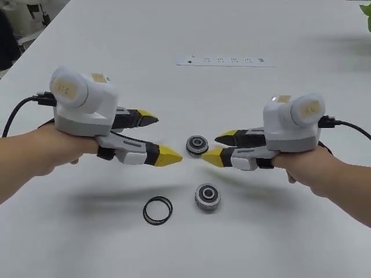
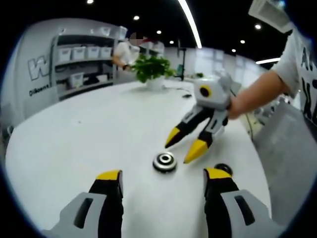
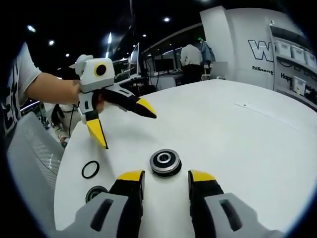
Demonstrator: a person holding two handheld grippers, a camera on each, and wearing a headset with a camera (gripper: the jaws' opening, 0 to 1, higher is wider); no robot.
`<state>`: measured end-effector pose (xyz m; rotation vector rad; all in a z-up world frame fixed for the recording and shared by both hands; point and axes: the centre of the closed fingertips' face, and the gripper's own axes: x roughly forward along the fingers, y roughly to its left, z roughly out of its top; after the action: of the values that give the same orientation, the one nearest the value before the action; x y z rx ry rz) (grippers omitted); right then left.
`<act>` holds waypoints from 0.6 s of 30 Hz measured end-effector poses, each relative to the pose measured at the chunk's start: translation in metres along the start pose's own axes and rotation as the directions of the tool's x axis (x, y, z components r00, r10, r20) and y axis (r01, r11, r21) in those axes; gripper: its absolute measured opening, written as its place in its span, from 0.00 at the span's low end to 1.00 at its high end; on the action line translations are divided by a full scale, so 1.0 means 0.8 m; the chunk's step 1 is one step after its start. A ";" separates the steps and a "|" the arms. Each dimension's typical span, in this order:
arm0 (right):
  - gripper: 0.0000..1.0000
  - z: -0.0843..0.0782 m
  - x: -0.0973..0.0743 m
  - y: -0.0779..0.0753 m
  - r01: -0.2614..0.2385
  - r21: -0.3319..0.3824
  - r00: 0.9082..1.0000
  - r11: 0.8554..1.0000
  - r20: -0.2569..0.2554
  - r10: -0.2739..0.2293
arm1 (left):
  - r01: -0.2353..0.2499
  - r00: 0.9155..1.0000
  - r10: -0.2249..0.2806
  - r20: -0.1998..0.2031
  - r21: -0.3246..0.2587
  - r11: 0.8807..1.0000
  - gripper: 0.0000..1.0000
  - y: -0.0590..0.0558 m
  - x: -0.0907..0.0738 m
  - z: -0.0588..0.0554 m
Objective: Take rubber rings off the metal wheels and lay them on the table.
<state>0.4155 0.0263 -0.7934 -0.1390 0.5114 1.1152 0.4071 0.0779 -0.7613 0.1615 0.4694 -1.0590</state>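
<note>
My left gripper and right gripper, jaws spread
A wheel sits between them; rings lie beside a second wheel.

A white table stands before shelves under a strip light.

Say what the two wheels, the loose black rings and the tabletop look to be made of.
Far wheel and near wheel: metal by the look, silvery rims with bright glints; the dark band in each may be rubber. Loose black rings: probably rubber, thin, matte black, no shine. Tabletop: smooth white surface with a soft sheen, perhaps laminate; the pictures leave it open.
</note>
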 end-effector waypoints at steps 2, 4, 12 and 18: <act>0.31 -0.001 0.003 -0.001 -0.002 -0.001 1.000 1.000 -0.001 0.002 | 0.002 1.000 -0.002 0.002 -0.005 1.000 0.65 0.000 0.004 0.000; 0.31 -0.003 0.006 -0.001 -0.008 0.001 1.000 1.000 -0.003 0.008 | 0.007 1.000 -0.007 0.003 -0.007 1.000 0.64 0.000 0.009 0.000; 0.28 -0.004 0.012 0.001 -0.025 0.004 1.000 1.000 0.002 0.025 | 0.028 1.000 -0.028 0.011 -0.002 1.000 0.58 -0.003 0.022 0.004; 0.27 -0.003 0.014 0.003 -0.033 0.002 0.999 0.999 0.008 0.033 | 0.043 0.999 -0.043 0.010 0.007 0.999 0.51 -0.006 0.032 0.007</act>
<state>0.4160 0.0357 -0.8003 -0.1244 0.5093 1.1467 0.4153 0.0529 -0.7671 0.1525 0.4623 -1.1032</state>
